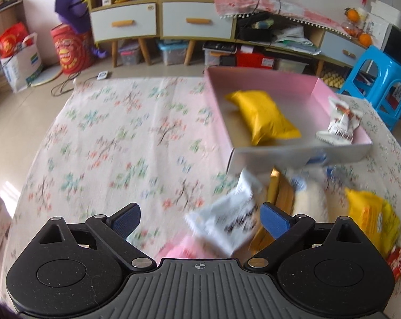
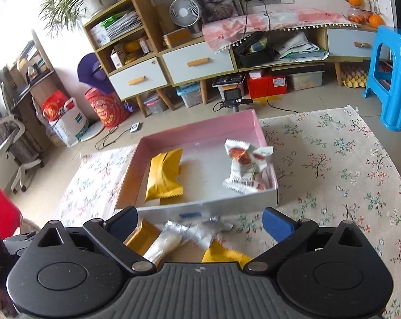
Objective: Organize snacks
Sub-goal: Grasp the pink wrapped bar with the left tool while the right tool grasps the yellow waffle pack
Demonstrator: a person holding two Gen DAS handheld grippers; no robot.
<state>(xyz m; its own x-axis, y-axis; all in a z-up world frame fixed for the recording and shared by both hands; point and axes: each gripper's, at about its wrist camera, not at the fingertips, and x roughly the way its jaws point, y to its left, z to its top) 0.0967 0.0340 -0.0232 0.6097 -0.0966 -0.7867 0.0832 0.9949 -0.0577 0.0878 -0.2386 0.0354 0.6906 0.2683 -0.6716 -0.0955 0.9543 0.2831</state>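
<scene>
A pink box [image 1: 264,78] [image 2: 200,130] stands on the floral tablecloth, holding a yellow snack packet [image 1: 264,115] [image 2: 164,174] and white packets with red print [image 1: 340,122] [image 2: 247,163]. My left gripper [image 1: 200,220] is open; a white packet [image 1: 224,220] lies between its fingers, nearer the right one, blurred. Loose snacks lie in front of the box: gold packets [image 1: 280,194], a pale packet [image 1: 310,194], a yellow packet [image 1: 370,218]. My right gripper [image 2: 200,223] is open above loose packets [image 2: 171,239] in front of the box.
The floral tablecloth [image 1: 120,143] [image 2: 333,175] covers the table. Behind it are a cabinet with drawers [image 1: 160,18] [image 2: 173,63], a blue plastic stool [image 1: 381,85] [image 2: 391,74], storage bins and bags on the floor. A pink packet [image 1: 179,250] lies near my left gripper's base.
</scene>
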